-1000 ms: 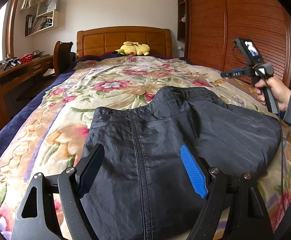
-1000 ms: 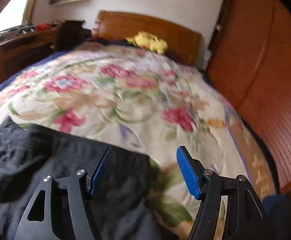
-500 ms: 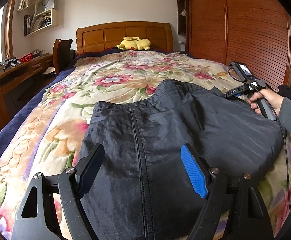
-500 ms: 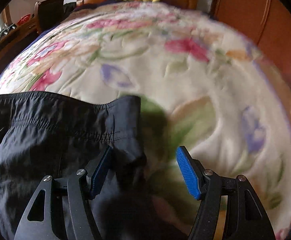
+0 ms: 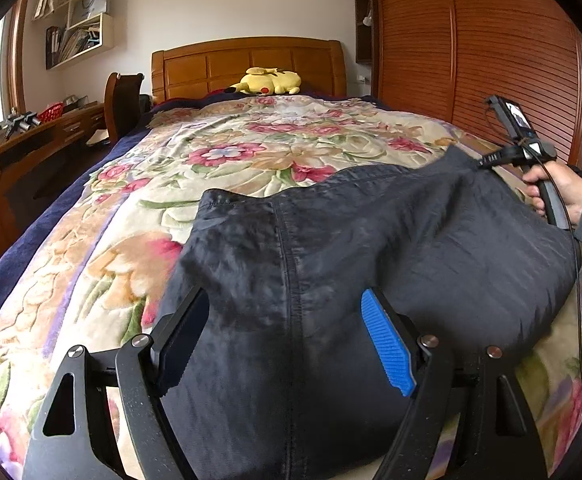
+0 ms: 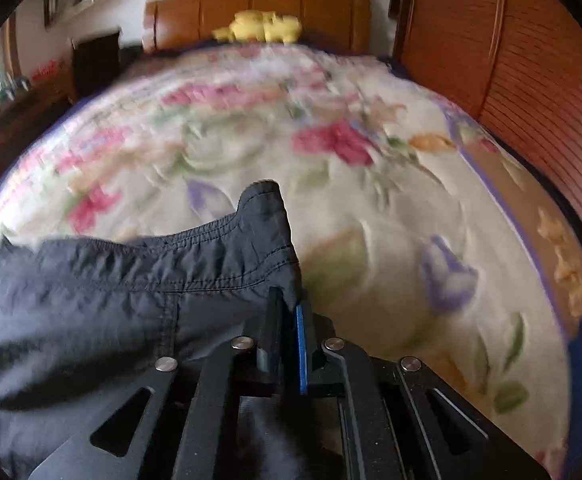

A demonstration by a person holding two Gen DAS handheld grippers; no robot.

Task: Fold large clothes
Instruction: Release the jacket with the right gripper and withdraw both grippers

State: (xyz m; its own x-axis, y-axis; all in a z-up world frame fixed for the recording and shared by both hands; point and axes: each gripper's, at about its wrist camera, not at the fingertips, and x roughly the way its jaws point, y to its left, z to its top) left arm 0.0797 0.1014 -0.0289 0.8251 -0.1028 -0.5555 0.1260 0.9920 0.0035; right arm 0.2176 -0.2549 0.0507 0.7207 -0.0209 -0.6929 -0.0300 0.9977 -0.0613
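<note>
A dark navy garment (image 5: 331, 264) lies spread on the floral bedspread (image 5: 219, 160). My left gripper (image 5: 287, 340) is open and hovers just above its near part, over the centre seam. My right gripper (image 6: 289, 320) is shut on the garment's far right corner (image 6: 267, 216) and lifts that corner off the bed. In the left wrist view the right gripper (image 5: 475, 164) pinches that raised corner at the right side. The garment (image 6: 111, 292) fills the lower left of the right wrist view.
A yellow plush toy (image 5: 269, 80) lies by the wooden headboard (image 5: 251, 64). A wooden wardrobe (image 5: 471, 60) runs along the right of the bed. A desk (image 5: 23, 148) and a chair (image 5: 125, 100) stand on the left.
My right gripper has closed on the garment's far right corner and raised it. My left gripper has stayed open above the near part.
</note>
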